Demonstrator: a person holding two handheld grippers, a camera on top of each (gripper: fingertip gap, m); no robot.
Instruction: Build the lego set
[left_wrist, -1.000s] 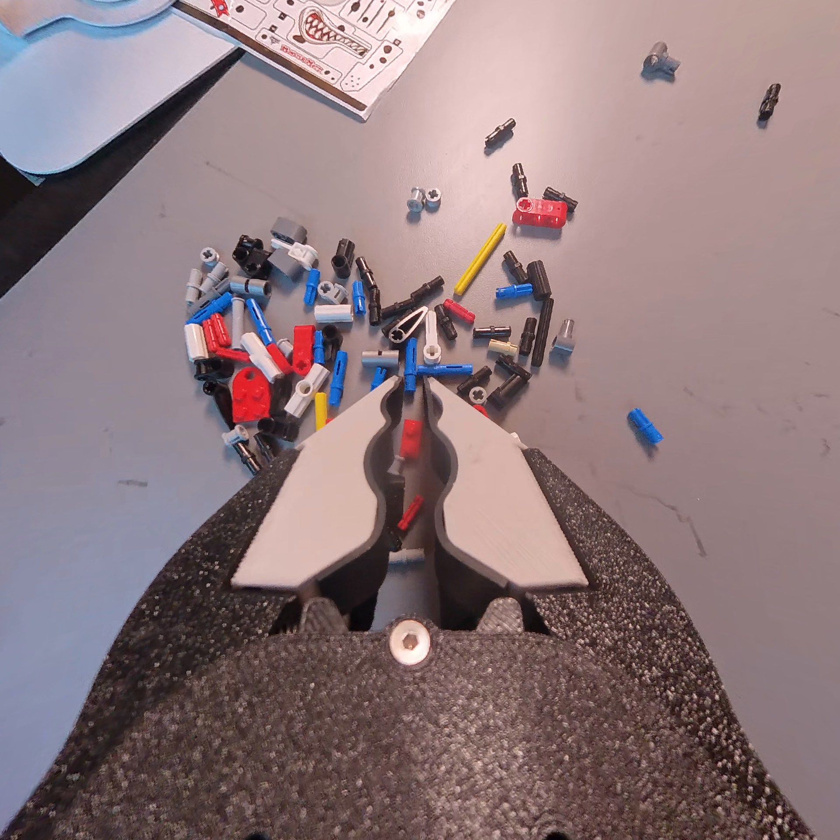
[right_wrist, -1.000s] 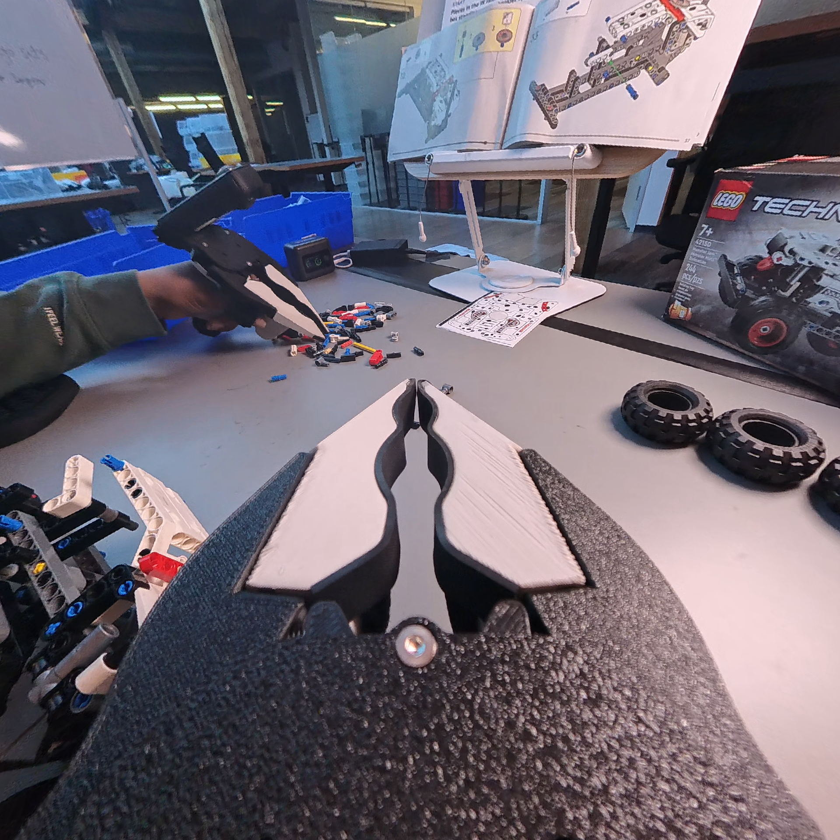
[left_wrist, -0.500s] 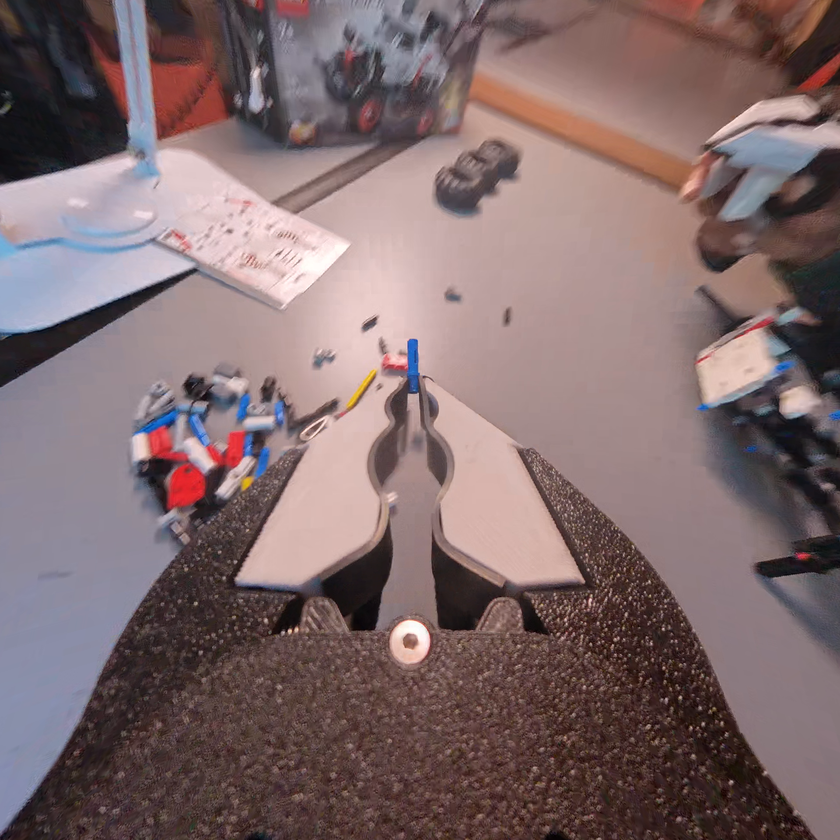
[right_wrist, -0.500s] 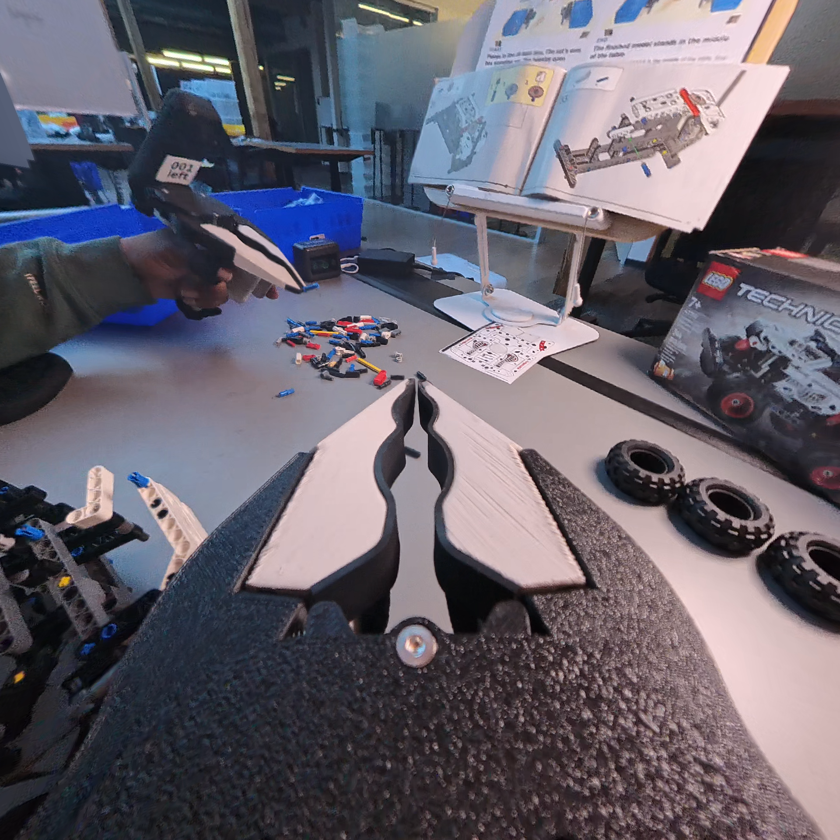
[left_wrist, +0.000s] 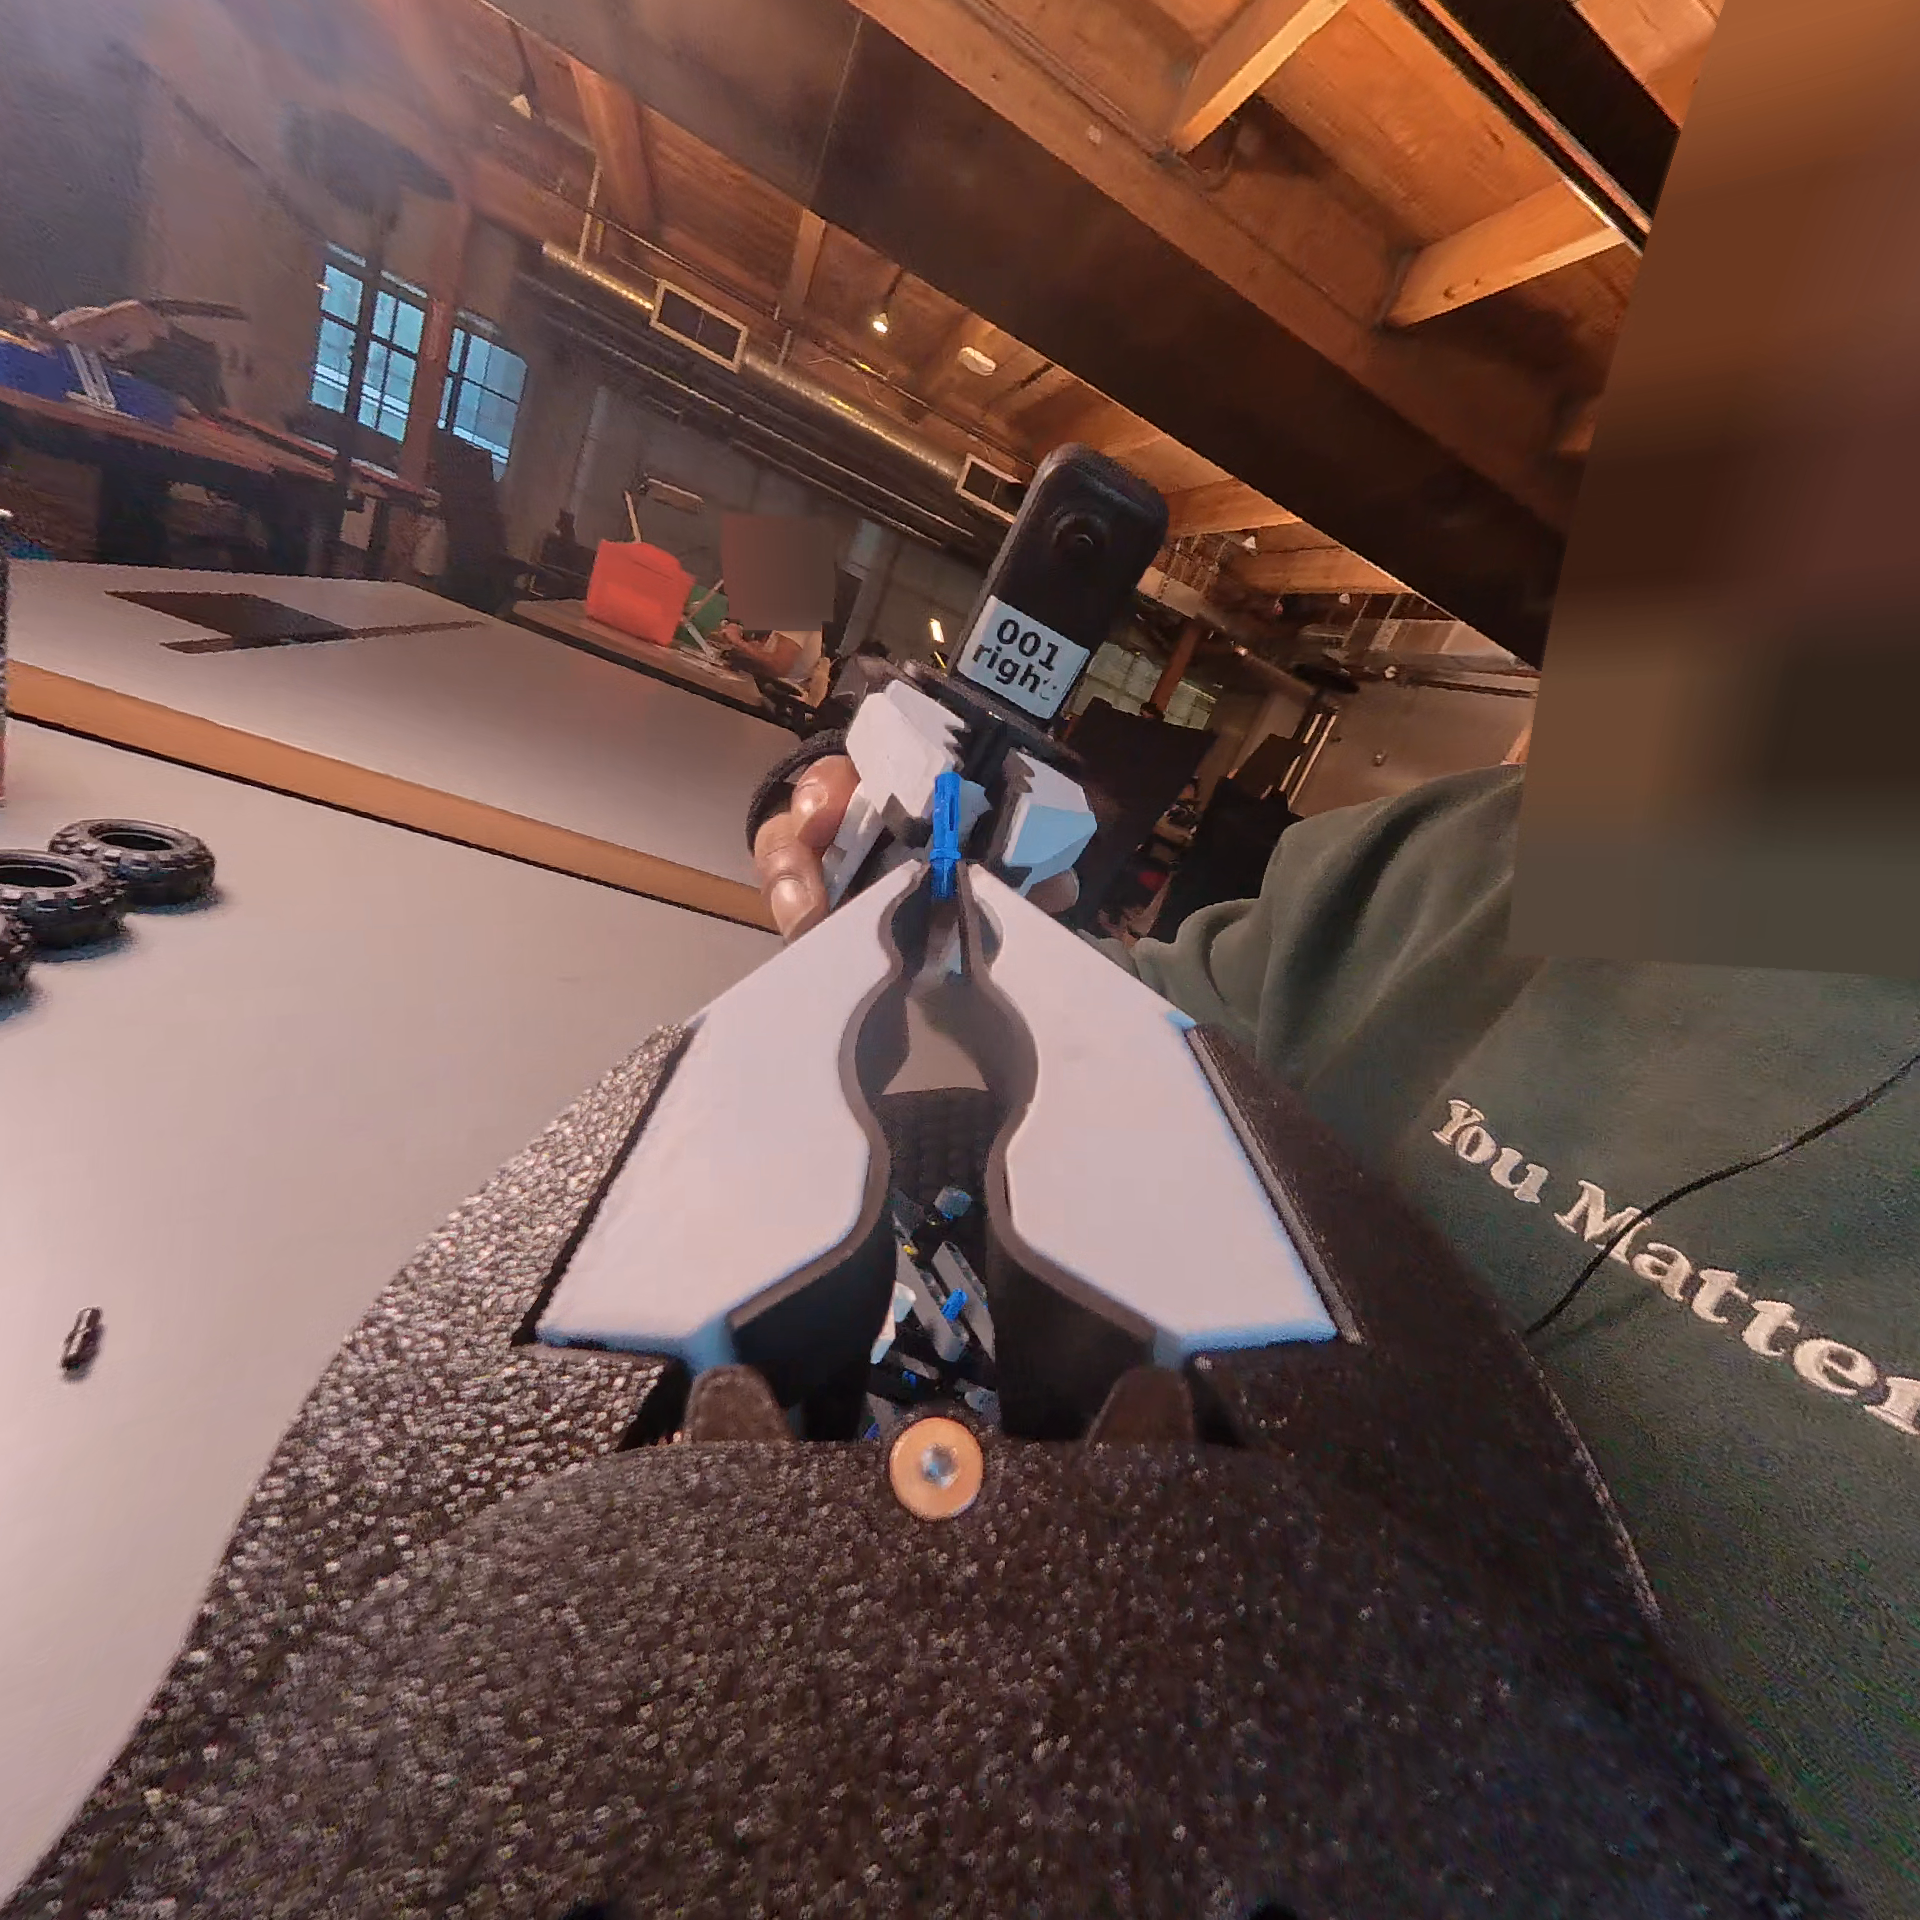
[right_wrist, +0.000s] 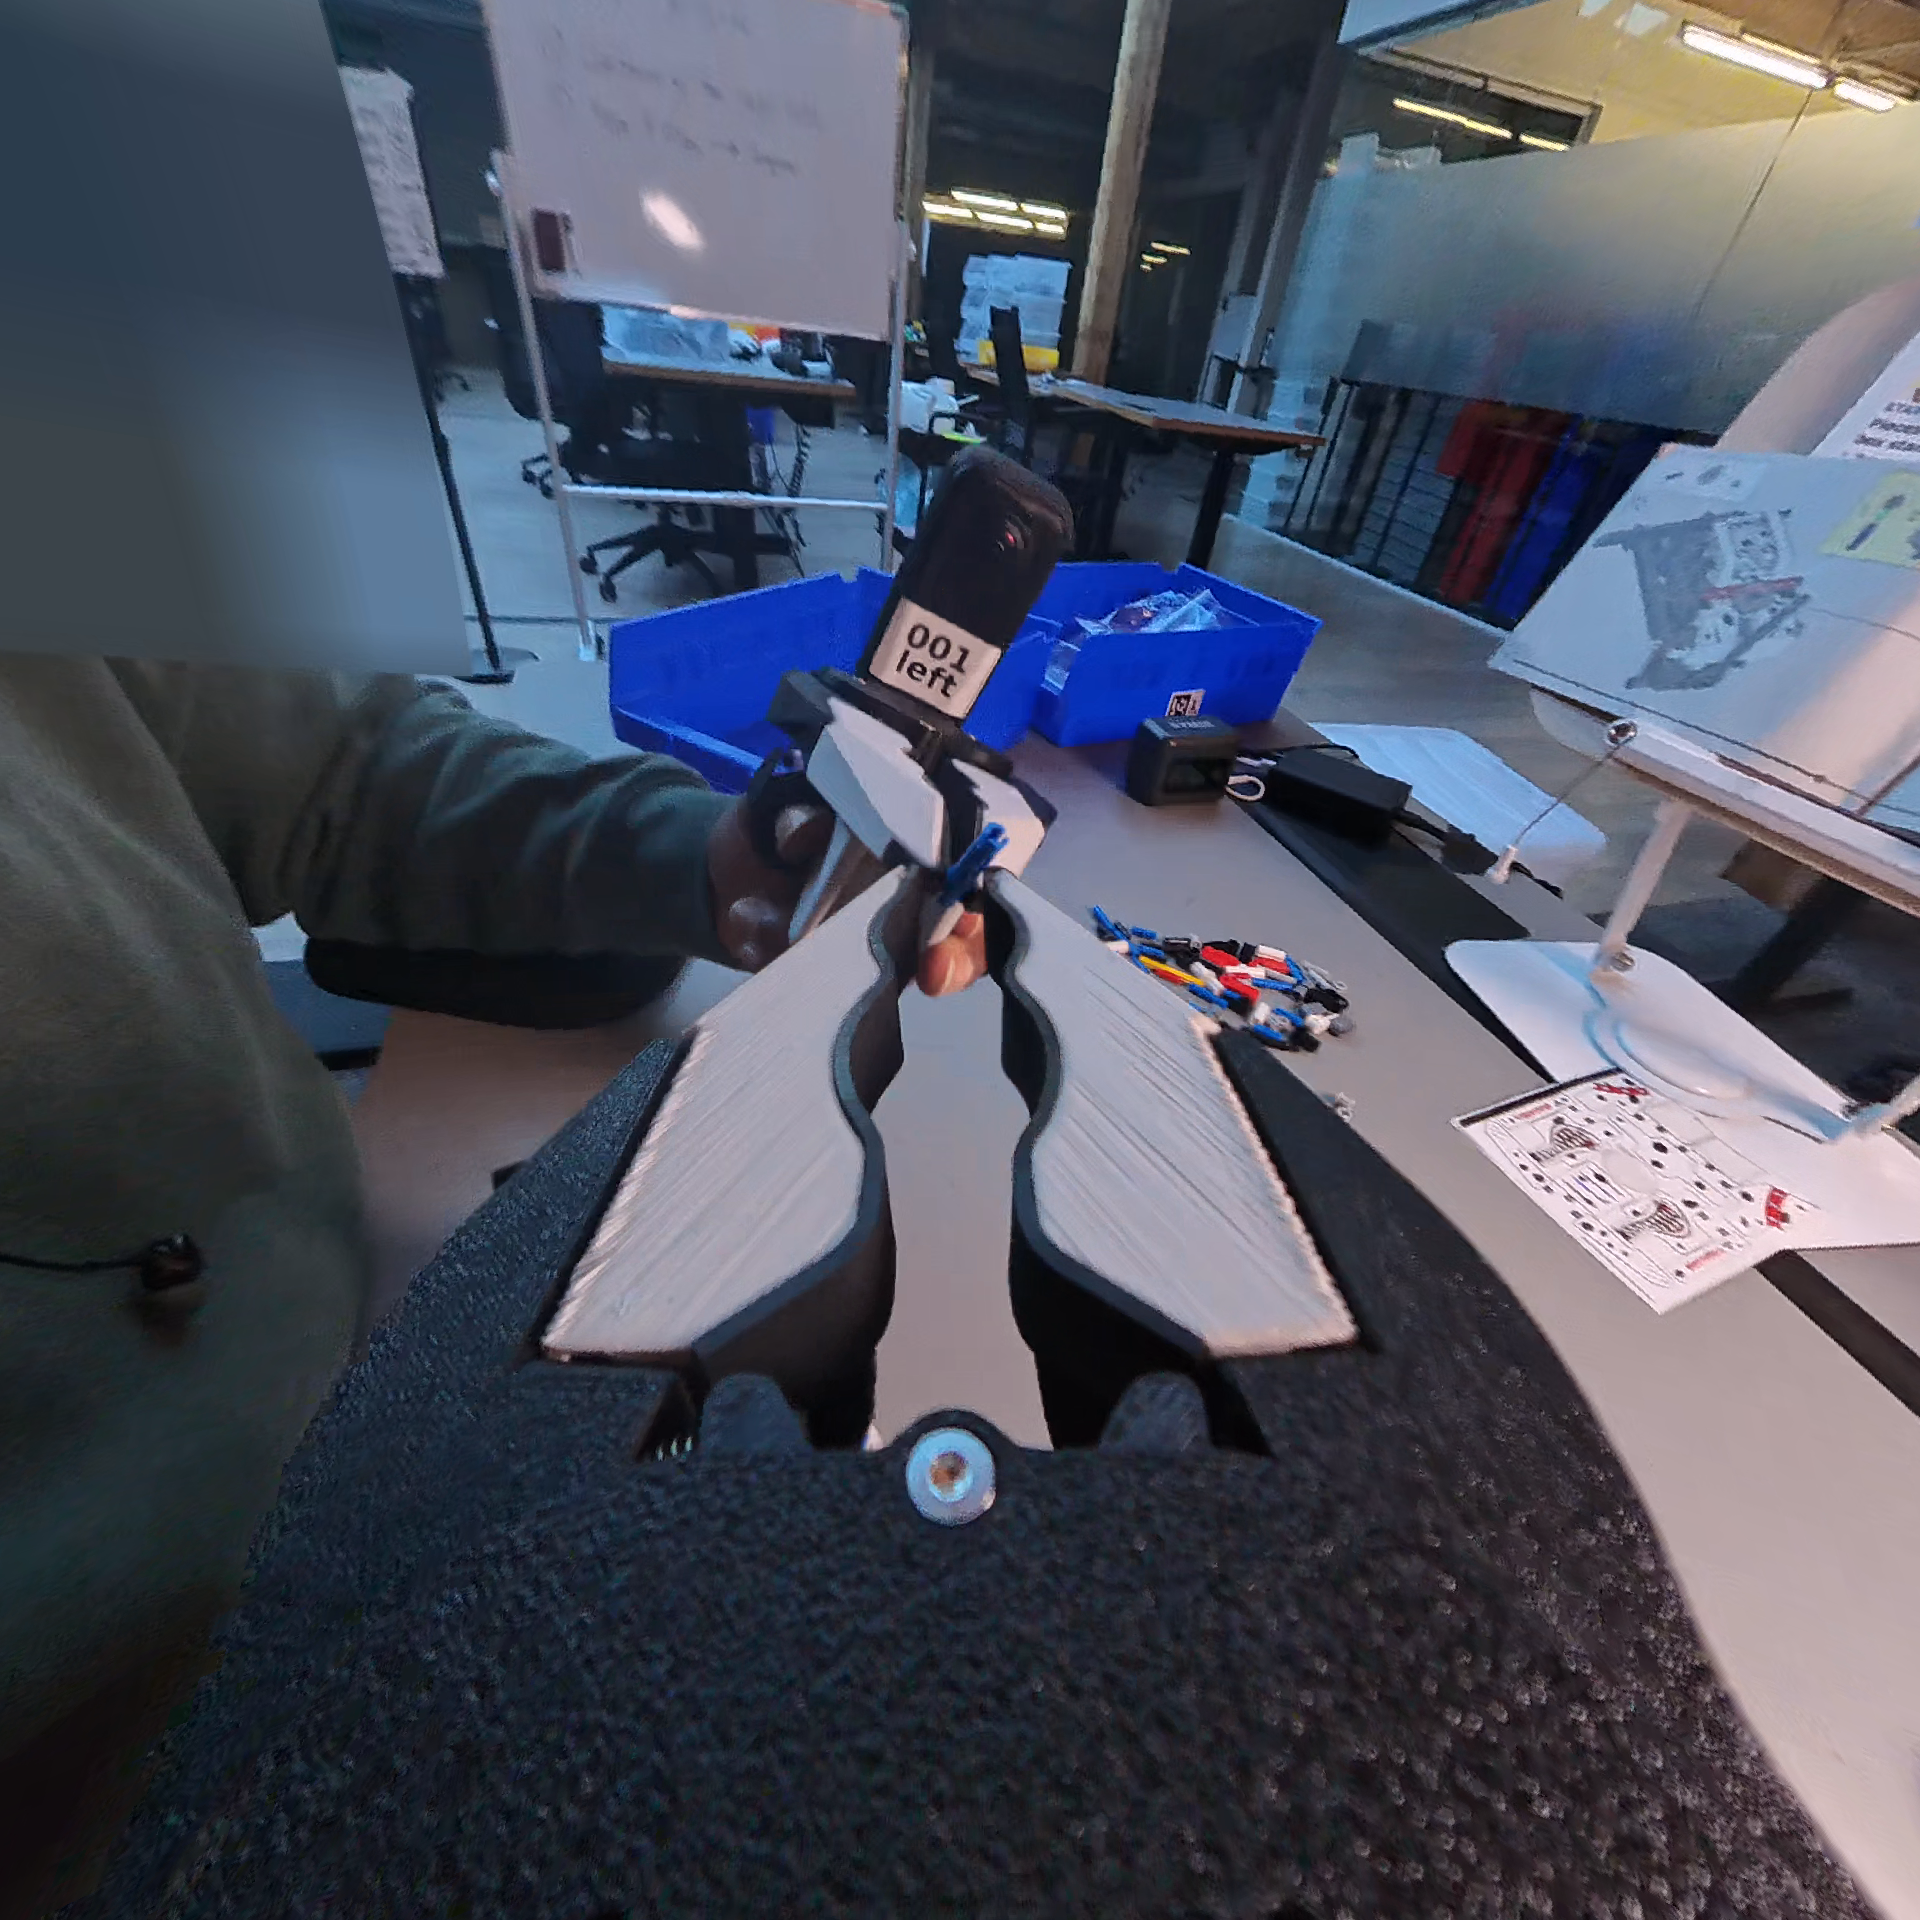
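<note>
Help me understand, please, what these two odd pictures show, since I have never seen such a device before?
There is no robot here: a person holds a handheld two-finger gripper in each hand, and each gripper carries a camera that looks forward along its own fingers. The big black shell and grey fingers low in each picture are that camera's own gripper.

In the left wrist view, the left gripper is shut on a small blue pin at its tips. Facing it is the right gripper, held by a hand.

The right wrist view is the reverse: the right gripper, its tips slightly apart, meets the same pin.

On the grey table lie a pile of loose Lego pieces, a sticker sheet and black tyres. An instruction booklet stands on a white stand.
</note>
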